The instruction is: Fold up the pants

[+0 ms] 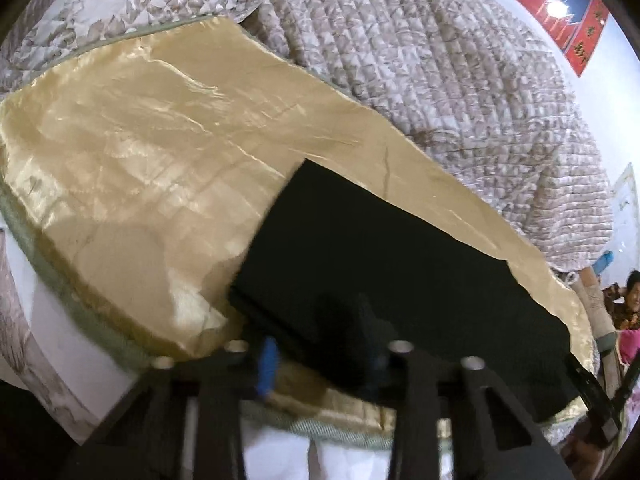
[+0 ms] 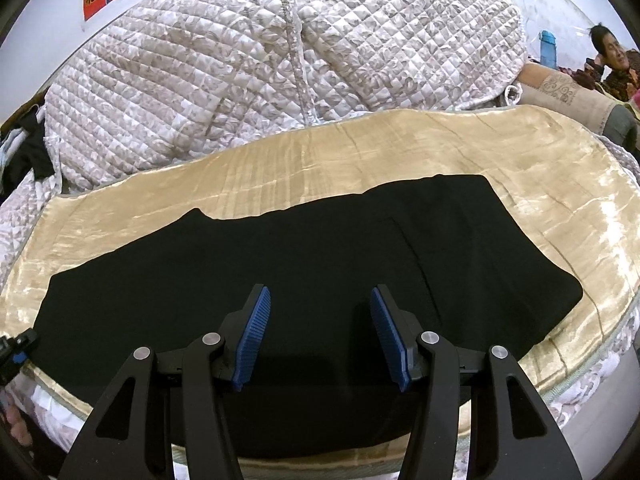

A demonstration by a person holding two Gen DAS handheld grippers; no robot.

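Black pants lie flat, folded lengthwise, on a gold satin blanket. My right gripper is open and empty, hovering over the middle of the pants near the front edge. In the left wrist view the pants reach the blanket's near edge, and my left gripper is at their left end corner. Its blue pads stand apart, with the dark cloth edge between them. The left gripper also shows at the far left of the right wrist view.
A quilted grey-white floral duvet is heaped behind the gold blanket. A person sits at the far right. Dark clothes lie at the left. The bed edge runs close below the grippers.
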